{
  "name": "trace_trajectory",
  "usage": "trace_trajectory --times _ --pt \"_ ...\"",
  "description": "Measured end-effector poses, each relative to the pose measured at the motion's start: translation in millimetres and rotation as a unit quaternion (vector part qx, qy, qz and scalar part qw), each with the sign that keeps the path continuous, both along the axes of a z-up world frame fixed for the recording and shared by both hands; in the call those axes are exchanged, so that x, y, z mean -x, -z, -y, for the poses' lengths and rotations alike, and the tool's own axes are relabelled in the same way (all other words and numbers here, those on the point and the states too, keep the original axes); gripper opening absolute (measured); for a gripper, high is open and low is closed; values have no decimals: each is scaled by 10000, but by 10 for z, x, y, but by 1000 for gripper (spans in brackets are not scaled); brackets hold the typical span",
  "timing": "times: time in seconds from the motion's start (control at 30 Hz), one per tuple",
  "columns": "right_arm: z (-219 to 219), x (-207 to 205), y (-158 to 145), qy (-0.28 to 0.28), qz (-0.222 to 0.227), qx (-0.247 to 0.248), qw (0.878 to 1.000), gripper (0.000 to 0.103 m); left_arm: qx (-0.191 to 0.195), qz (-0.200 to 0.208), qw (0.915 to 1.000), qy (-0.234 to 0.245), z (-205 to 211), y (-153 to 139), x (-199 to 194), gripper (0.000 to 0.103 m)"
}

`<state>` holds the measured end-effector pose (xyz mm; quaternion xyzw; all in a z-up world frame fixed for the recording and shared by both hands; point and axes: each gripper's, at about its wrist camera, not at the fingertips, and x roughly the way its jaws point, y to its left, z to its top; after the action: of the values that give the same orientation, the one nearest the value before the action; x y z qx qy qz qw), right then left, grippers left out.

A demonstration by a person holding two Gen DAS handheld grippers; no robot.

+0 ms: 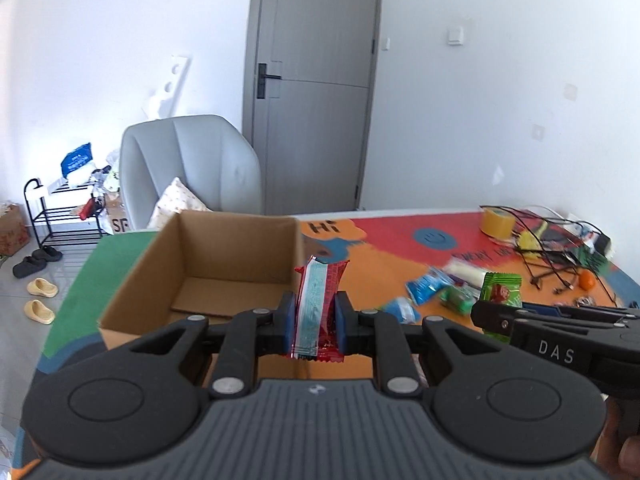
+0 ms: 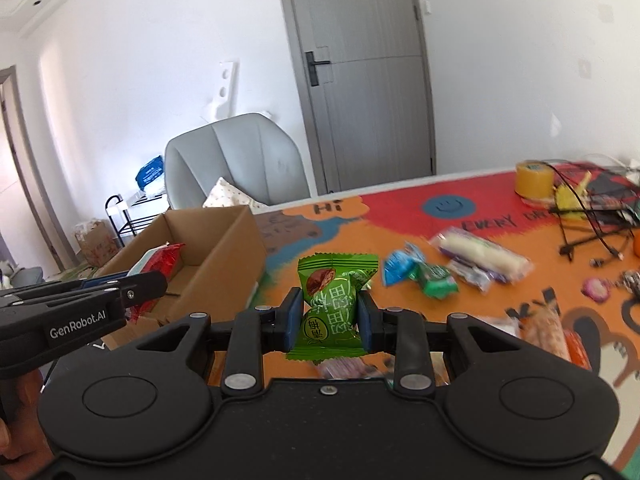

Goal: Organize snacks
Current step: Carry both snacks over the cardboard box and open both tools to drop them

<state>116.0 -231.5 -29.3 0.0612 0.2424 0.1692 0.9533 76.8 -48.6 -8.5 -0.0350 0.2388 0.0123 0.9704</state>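
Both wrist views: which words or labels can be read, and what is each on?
"DAS": side of the right gripper.
"GenRobot.AI": side of the left gripper.
"Hi": table mat.
"EVERY": same mat, rest blurred.
"SF": box behind the chair.
Green packet: Chinese print, not readable here.
Red packet: unreadable.

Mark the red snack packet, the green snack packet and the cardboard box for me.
red snack packet (image 1: 320, 304): left wrist view, its middle between the pads.
green snack packet (image 2: 334, 304): right wrist view, its printed front.
cardboard box (image 1: 236, 246): left wrist view, its inner back wall.
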Motion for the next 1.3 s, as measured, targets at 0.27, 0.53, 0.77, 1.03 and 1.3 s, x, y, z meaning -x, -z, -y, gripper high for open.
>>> trace_trajectory --times 0.27,0.53,0.77,1.03,1.3 --pt "-225 -176 -109 -135 115 29 9998 30 -38 100 9993 -347 -284 -66 -68 19" --pt "-494 -250 -136 -340 131 32 9993 30 1 123 9980 -617 -612 -108 -180 19" --pt "-692 -342 -155 -501 117 -11 9987 30 78 35 9972 -738 -864 -81 -316 19" --pt "-931 -427 -175 -679 76 -110 9976 30 266 -160 9967 -753 -993 9 -401 21" --pt "-1106 -440 -179 -935 5 -265 9953 30 344 -159 9941 -1014 -1129 -7 -267 30"
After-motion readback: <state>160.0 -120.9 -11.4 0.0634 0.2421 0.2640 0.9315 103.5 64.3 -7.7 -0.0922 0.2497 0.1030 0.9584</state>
